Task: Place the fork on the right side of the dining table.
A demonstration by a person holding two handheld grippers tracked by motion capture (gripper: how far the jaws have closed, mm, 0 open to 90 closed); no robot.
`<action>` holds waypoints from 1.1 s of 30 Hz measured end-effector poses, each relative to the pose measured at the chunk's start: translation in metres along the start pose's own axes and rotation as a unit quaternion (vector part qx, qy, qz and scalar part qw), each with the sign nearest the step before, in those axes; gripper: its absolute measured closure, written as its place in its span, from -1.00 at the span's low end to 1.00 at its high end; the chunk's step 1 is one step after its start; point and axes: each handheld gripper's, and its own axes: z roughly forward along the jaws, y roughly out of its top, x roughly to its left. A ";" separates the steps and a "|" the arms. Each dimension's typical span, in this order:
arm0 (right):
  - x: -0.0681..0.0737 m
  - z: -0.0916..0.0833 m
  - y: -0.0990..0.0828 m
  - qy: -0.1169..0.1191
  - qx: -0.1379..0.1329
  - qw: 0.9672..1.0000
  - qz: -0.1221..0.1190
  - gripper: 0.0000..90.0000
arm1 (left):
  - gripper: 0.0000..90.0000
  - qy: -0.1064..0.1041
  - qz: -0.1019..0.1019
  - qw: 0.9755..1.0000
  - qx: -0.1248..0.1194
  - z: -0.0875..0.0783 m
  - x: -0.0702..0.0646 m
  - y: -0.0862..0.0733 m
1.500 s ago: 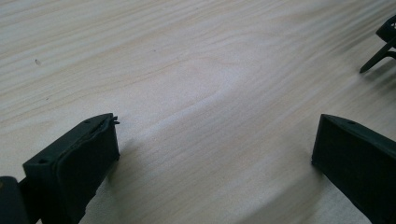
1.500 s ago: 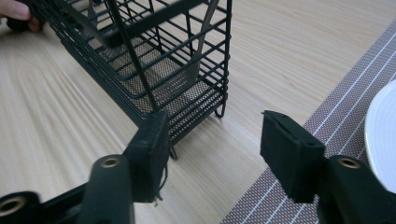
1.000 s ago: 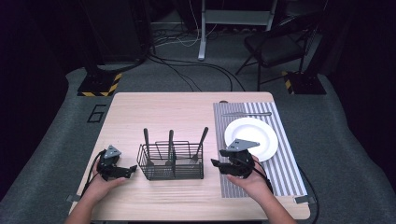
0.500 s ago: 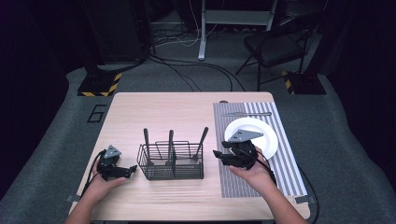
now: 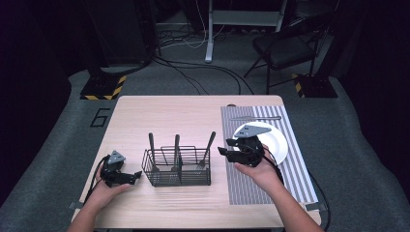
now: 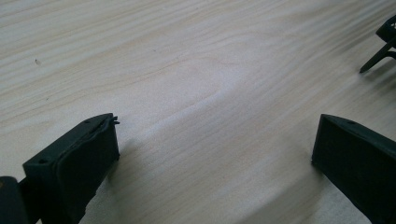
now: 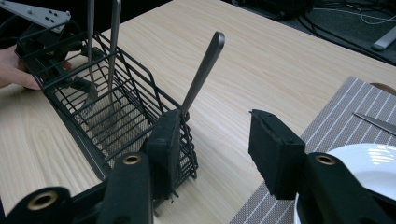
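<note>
A black wire caddy stands mid-table with three metal utensil handles sticking up from it. The rightmost handle leans toward the right. My right gripper hovers open just right of the caddy, above the striped mat's left edge; in the right gripper view its jaws stand wide apart, the left one close to the caddy's near corner. My left gripper rests open on the bare wood left of the caddy, nothing between its jaws.
A white plate sits on the grey striped placemat at the right, with a knife lying on the mat beyond it. The person's other hand shows behind the caddy. Cables and a chair stand past the table's far edge.
My right gripper has moved up and away from the table's front edge, toward the caddy's right end. The left gripper has stayed put.
</note>
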 end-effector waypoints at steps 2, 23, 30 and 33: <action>-0.001 0.003 0.004 0.004 -0.003 1.000 0.003 0.21 | -0.99 0.000 0.000 1.000 0.000 0.000 0.000 0.000; -0.001 0.024 0.027 0.010 -0.004 1.000 0.013 0.43 | -0.99 0.001 0.003 1.000 0.000 0.000 0.001 0.000; 0.000 0.027 0.033 0.009 -0.006 1.000 0.013 0.54 | -0.99 0.000 0.004 1.000 0.000 0.000 0.001 0.000; -0.001 0.027 0.033 0.009 -0.008 1.000 0.015 0.58 | -0.99 0.000 0.003 1.000 0.000 0.000 0.001 0.000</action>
